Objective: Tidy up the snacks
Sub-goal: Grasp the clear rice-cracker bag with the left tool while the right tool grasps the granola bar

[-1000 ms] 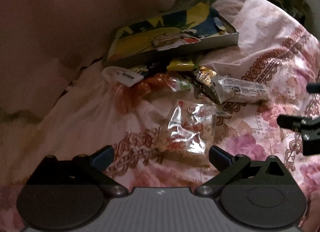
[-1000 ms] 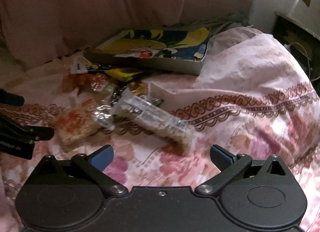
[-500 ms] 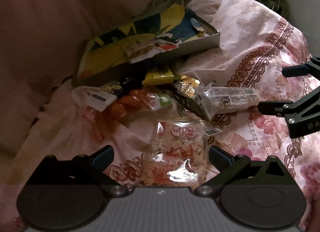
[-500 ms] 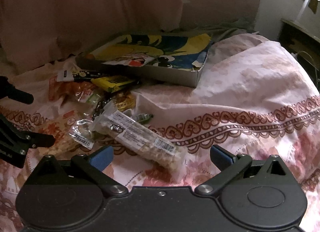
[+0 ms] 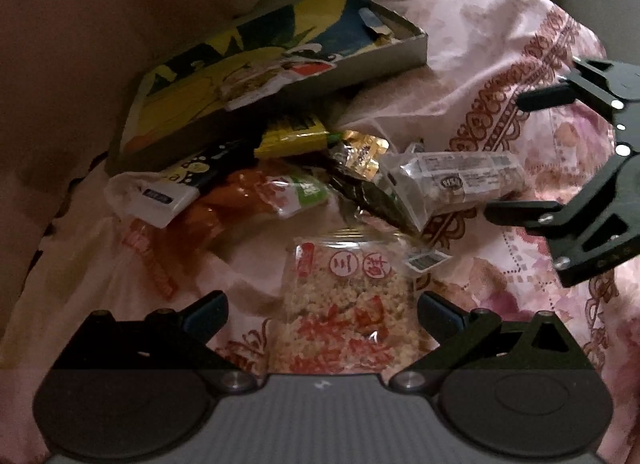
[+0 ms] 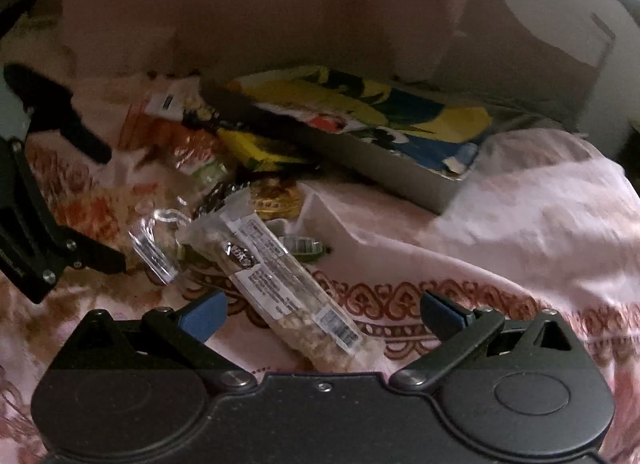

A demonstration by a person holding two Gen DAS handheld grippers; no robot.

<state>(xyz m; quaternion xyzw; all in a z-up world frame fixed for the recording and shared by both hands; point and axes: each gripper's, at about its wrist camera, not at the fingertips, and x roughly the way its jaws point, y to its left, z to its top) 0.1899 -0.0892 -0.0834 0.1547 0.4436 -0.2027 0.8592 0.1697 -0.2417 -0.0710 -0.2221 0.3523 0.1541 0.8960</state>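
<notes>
A flat snack packet [image 5: 256, 87] is seen lying inside the shallow box [image 5: 280, 75]. In front of the box, the left gripper [image 5: 322, 310] and right gripper [image 6: 322, 310] are held spread wide, nothing grasped.

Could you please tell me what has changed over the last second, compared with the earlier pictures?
Both claws advanced, open. The left claw now straddles the rice-cracker packet; the right claw has closed in on the long clear snack bar, which now lies between its fingers. Nothing was gripped or released. The snack pile and the box stayed put on the floral sheet.
</notes>
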